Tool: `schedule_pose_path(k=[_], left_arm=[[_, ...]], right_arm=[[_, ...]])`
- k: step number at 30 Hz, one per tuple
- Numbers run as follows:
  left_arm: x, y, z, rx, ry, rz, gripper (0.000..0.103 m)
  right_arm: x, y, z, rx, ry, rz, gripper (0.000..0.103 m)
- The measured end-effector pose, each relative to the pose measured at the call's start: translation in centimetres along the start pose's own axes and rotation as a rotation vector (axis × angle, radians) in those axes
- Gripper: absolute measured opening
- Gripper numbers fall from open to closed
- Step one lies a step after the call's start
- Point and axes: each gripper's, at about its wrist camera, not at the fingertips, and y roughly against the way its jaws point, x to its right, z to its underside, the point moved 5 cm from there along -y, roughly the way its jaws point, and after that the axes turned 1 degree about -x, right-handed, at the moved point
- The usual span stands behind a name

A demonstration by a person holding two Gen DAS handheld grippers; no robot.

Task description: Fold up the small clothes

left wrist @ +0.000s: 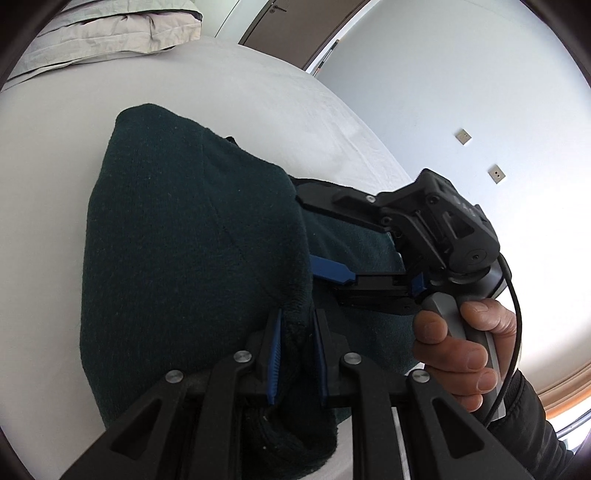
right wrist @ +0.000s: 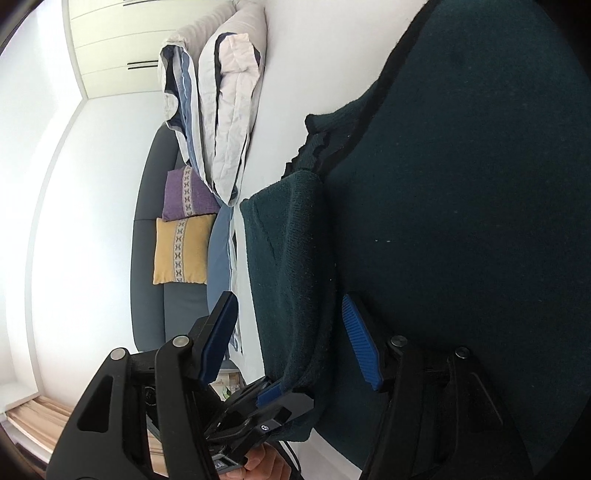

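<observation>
White bed sheet [left wrist: 110, 96] carries dark green sweater [left wrist: 184, 229], folded part lifted above mattress. Pile of pale bedding [left wrist: 122, 33] lies at far edge of bed. Left gripper [left wrist: 297, 354] pinches thick knitted edge of sweater between blue pads, nearly closed on it. Right gripper [right wrist: 291, 343] stands half open, sweater fold hanging between fingers, pads not pressing. Person's hand [left wrist: 461, 350] holds right gripper's handle, near bed's right edge.
</observation>
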Motion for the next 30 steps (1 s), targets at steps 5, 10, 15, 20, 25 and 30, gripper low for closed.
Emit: schedule_pose_path(k=[5, 10, 15, 20, 25, 30], left_arm=[[-0.2, 1.0, 0.4, 0.02, -0.023, -0.026, 0.018], [0.5, 0.9, 0.7, 0.013, -0.027, -0.024, 0.02], [1.7, 4.1, 1.7, 0.019, -0.022, 0.029, 0.057], [1.1, 9.3, 2.2, 0.115, -0.036, 0.068, 0.072], [-3.0, 9.8, 2.6, 0.115, 0.064, 0.024, 0.072], [-5.9, 10.6, 3.7, 0.107, 0.073, -0.002, 0.071]], right_arm=[[-1.0, -2.0, -0.4, -0.061, 0.017, 0.059, 0.04], [-1.6, -3.3, -0.6, -0.07, 0.058, 0.187, 0.013], [-2.8, -2.6, -0.8, -0.047, 0.129, 0.256, 0.011], [-2.8, 1.3, -1.6, -0.015, 0.152, 0.305, 0.011], [-1.6, 6.0, -2.4, 0.019, 0.142, 0.351, 0.011], [-1.3, 10.0, -3.9, 0.046, 0.141, 0.416, 0.011]])
